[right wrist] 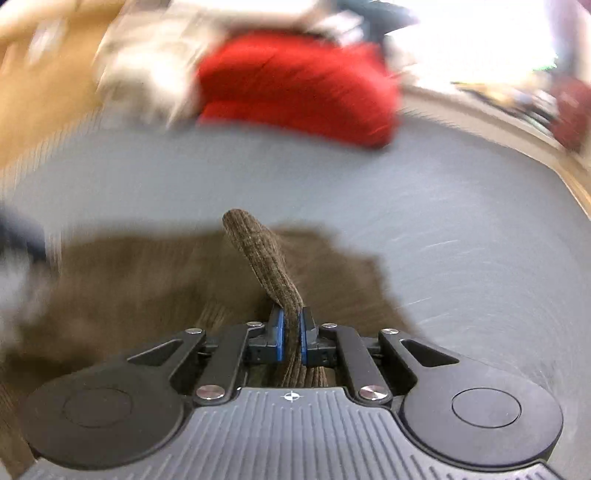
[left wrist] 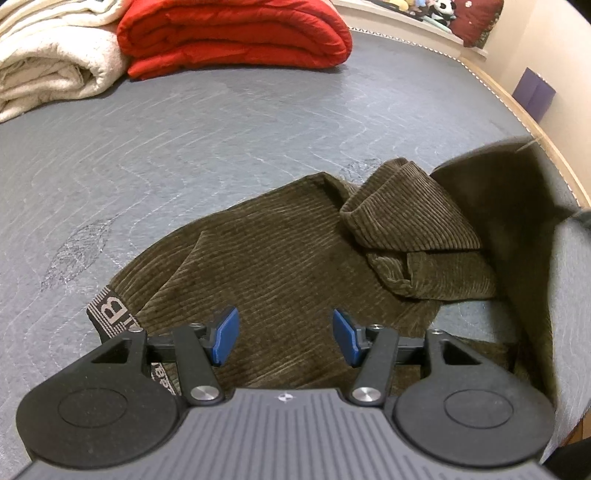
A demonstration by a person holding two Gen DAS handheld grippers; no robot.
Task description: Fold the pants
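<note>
Olive-brown corduroy pants (left wrist: pixel 280 254) lie crumpled on the grey mattress (left wrist: pixel 207 147), their lettered waistband (left wrist: pixel 110 310) at the lower left. My left gripper (left wrist: pixel 284 334) hovers over the waist end, open, blue pads apart with nothing pressed between them. On the right of that view a stretch of the cloth (left wrist: pixel 517 229) is lifted and blurred. In the right wrist view my right gripper (right wrist: pixel 291 334) is shut on a fold of the pants (right wrist: pixel 266 258), which sticks up past the blue pads. The rest of the pants (right wrist: pixel 147 280) lies blurred below.
A folded red quilt (left wrist: pixel 232 33) and a cream blanket (left wrist: pixel 48 62) lie at the far end of the mattress. The bed's wooden edge (left wrist: pixel 532 125) curves along the right, with a purple box (left wrist: pixel 535 92) beyond it. The right wrist view is motion-blurred.
</note>
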